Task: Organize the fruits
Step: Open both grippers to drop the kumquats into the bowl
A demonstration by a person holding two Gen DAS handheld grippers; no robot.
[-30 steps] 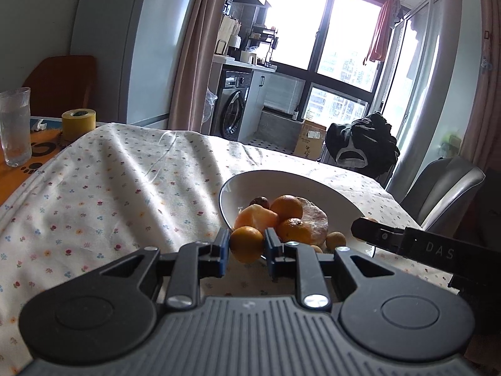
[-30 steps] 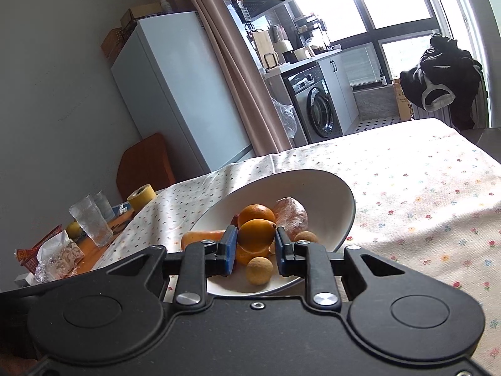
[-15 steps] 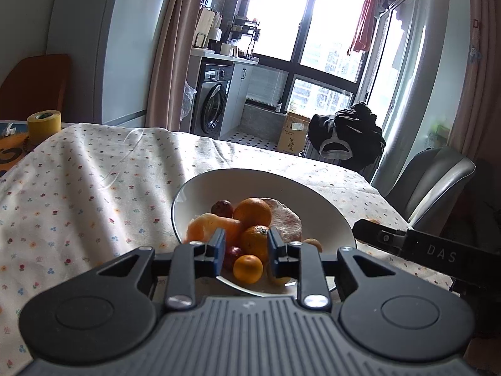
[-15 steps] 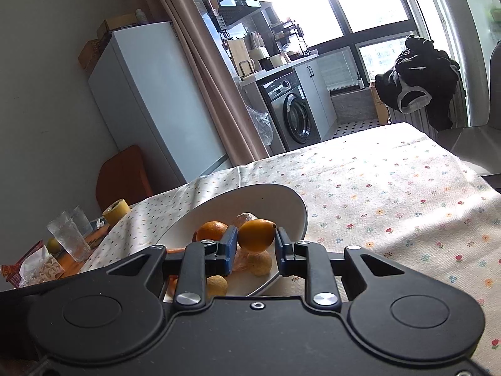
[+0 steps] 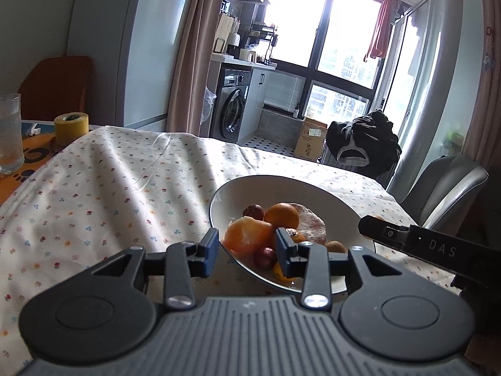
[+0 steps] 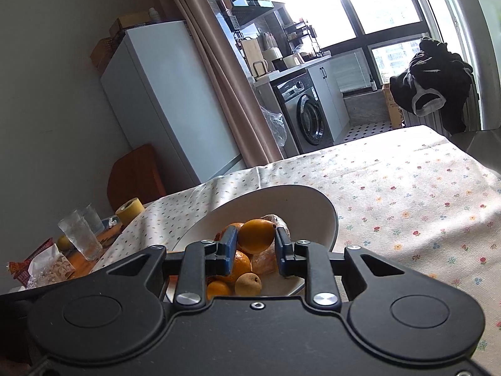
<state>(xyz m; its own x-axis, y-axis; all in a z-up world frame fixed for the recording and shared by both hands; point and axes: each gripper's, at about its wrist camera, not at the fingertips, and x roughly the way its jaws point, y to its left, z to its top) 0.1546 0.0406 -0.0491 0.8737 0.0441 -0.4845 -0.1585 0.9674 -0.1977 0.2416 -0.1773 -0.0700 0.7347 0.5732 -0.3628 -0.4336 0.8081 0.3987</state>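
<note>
We judge the step in hand to be loading the white bowl (image 5: pixel 219 200), which sits on the surface under a flowered cloth (image 5: pixel 109 188) with most of the fruit already heaped inside it.

Starting at the left, our left gripper (image 5: pixel 247 252) stands wide apart and empty, just short of the bowl's near rim. A peeled orange (image 5: pixel 247 235) lies beyond the gap in the bowl, not between the pads as far as we can tell. A whole orange (image 5: pixel 281 214), a small dark red fruit (image 5: pixel 253 211) and a brown round fruit (image 5: pixel 335 247) lie with it. This gripper seems free to pull back or look for anything left outside the bowl; we see no loose fruit on the cloth.

To the right, our right gripper (image 6: pixel 255 250) is narrowed on an orange-yellow citrus (image 6: pixel 256 235), both blue pads against its sides, held above the pile. The next move, we think, calls for lowering it into a stable hollow before parting the pads, so that it does not roll over the rim.
</note>
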